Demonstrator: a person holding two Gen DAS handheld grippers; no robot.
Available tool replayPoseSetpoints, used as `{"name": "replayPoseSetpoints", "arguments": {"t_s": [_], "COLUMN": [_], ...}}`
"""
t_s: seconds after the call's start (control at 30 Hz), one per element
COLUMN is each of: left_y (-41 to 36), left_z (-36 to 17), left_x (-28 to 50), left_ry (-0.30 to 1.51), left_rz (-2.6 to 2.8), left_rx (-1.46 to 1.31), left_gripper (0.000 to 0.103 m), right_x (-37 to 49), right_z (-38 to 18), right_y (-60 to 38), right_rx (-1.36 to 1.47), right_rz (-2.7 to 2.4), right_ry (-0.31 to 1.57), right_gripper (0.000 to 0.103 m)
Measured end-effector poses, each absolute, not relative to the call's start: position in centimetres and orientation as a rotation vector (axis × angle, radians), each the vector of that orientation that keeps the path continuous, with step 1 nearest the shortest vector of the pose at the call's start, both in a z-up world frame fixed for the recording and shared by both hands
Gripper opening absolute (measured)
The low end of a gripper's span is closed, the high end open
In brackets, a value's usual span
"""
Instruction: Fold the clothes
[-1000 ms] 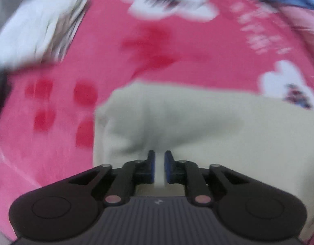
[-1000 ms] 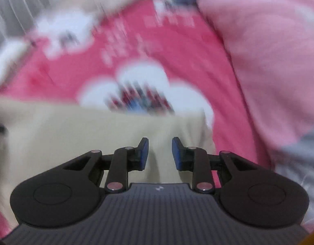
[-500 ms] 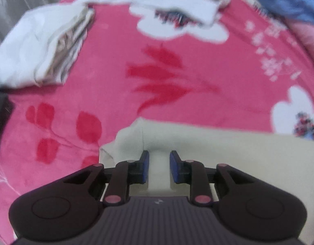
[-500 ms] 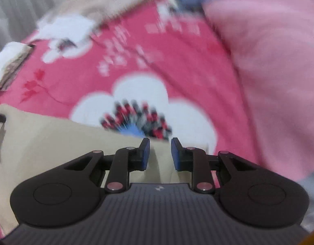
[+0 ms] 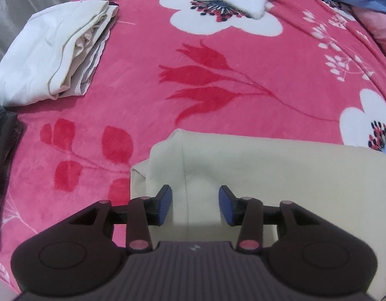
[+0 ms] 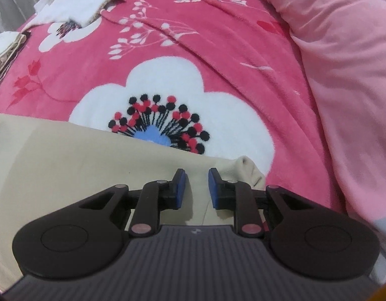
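- Cream garment [image 5: 268,170] lies folded on your pink flowered blanket [image 5: 218,75].
- Your left gripper [image 5: 195,202]: jaws opening, cloth below, untouched.
- Your right gripper [image 6: 196,188]: jaws apart, gripping nothing.

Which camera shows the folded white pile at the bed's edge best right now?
The left wrist view: the folded white pile lies whole at upper left, its layered edges visible. The right wrist view catches only a sliver of it at the left edge.
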State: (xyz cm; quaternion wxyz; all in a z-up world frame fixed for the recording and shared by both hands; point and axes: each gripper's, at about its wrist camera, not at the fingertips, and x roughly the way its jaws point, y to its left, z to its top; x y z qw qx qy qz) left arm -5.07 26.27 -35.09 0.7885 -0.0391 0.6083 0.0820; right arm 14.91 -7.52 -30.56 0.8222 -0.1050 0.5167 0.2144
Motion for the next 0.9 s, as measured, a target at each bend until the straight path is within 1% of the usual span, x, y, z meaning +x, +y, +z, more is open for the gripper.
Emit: {"name": "replayPoseSetpoints", "arguments": {"t_s": [0.17,0.57,0.9], "left_y": [26.1,26.1,26.4], "left_z": [-34.9,-33.4,-34.4], "left_x": [-5.2,-6.3,-6.7], "left_ry": [1.312,1.325,1.325], "left_rz": [0.122,-0.035,-0.086], "left_rx": [-0.039,0.082,0.211], "left_gripper": [0.05,0.051,0.051], "right_x": [13.8,8.4,5.7], "right_z": [-28.8,-26.8,-25.6], "right_y": [-7.5,-5.5,-4.2], "right_rx": [-0.177,-0.079,-0.05], "right_rz": [0.423,0.353,0.289], "right_ry": [1.086,1.124,1.121], "right_gripper": [0.02,0.021,0.021]}}
